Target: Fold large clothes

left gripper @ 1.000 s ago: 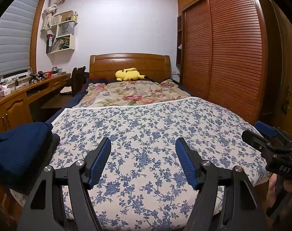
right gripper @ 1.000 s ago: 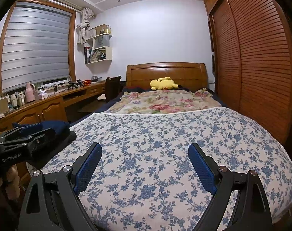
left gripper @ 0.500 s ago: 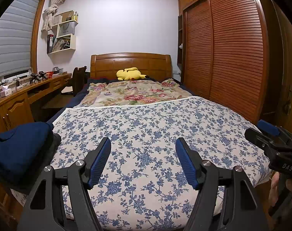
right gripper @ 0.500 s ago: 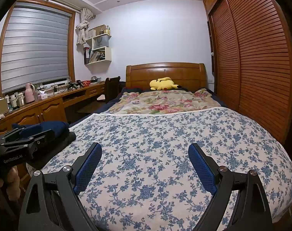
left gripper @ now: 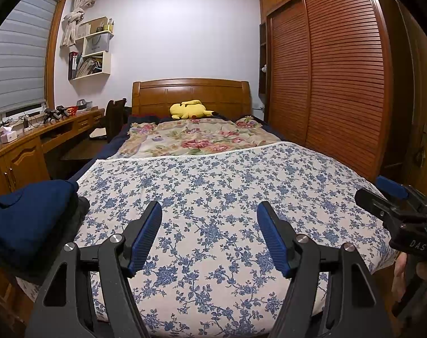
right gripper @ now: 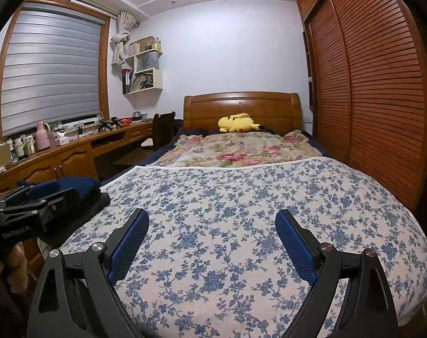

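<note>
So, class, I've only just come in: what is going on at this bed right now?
A person holds a gripper in each hand at the foot of the bed. The left gripper and the right gripper both hover open over the blue floral cover, with nothing between their fingers. Folded dark clothes, a navy garment on top, sit stacked at the cover's left edge. No garment is spread out for folding, so no fold is under way. A yellow plush toy lies by the headboard.

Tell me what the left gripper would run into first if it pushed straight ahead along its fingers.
Most likely the blue-flowered bedspread. The left gripper is open, holds nothing, and points slightly down over the bed, so its line seems to meet the cloth before the floral quilt beyond. Depth is hard to judge.
</note>
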Available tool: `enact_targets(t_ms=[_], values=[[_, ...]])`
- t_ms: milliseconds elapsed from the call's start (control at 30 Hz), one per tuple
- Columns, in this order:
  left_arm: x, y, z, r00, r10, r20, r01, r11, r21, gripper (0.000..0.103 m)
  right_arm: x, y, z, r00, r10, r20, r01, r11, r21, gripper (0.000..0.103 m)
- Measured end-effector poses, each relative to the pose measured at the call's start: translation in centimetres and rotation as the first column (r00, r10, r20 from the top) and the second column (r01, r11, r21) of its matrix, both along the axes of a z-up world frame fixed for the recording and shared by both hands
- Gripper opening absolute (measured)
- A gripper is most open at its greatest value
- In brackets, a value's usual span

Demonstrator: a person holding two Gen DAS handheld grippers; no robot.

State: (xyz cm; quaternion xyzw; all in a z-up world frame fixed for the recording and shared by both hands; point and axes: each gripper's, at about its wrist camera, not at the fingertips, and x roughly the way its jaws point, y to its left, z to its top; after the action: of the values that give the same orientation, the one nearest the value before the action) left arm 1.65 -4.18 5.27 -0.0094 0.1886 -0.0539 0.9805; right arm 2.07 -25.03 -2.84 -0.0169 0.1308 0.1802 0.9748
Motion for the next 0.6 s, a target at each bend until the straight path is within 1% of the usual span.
enact_targets(t_ms=[600], values=[[-0.52,-0.12,0.60,1.000,0.005,0.013,-0.005,1.000,0.003,0.072,0.03,0.06,-0.17,1.000,0.003,0.000,-0.003,1.000,0.000,0.092]])
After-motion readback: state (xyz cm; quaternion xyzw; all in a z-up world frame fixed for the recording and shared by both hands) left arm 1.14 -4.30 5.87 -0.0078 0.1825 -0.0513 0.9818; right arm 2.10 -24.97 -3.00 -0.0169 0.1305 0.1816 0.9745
